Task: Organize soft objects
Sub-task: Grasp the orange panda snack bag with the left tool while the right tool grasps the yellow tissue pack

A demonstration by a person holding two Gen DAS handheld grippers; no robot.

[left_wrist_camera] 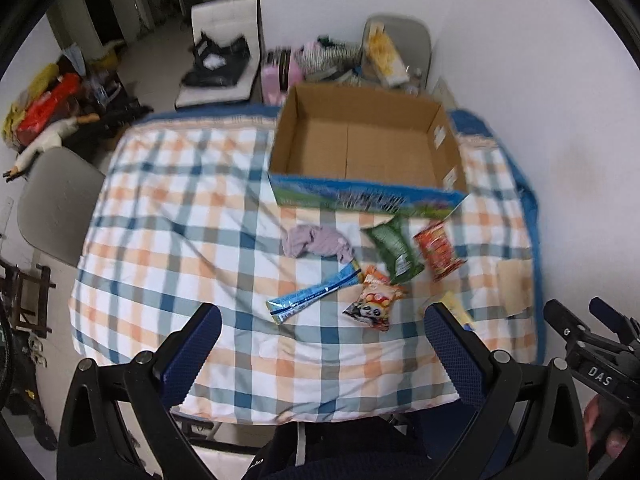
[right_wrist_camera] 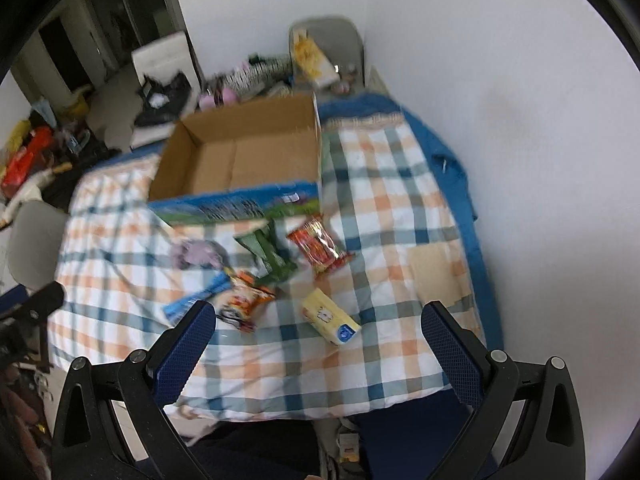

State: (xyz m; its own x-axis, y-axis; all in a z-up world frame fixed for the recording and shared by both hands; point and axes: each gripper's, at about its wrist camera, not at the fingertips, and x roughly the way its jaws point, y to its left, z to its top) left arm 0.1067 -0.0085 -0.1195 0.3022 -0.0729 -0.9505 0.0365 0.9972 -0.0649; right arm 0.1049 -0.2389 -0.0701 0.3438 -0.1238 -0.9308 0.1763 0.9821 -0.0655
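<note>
Left wrist view: our left gripper [left_wrist_camera: 322, 334] hangs above the near edge of the checked tablecloth [left_wrist_camera: 168, 216], jaws spread wide, nothing between them. The cardboard box [left_wrist_camera: 366, 148] sits at the far side with its floor bare; we see nothing inside. In front of it, all on the cloth: a crumpled lilac cloth [left_wrist_camera: 316, 240], a green packet [left_wrist_camera: 396, 250], a red packet [left_wrist_camera: 438, 248], a long blue sachet [left_wrist_camera: 314, 294] and a panda snack bag [left_wrist_camera: 374, 298]. The green packet lies just beside the box's front wall.

Right wrist view: our right gripper [right_wrist_camera: 318, 330] is likewise wide apart and empty, held over the near part of the table. Here a yellow pack [right_wrist_camera: 330, 316] also shows, nearest to us.

Judgement: sorting has not begun. Six items are left to move, presumably into the box.
</note>
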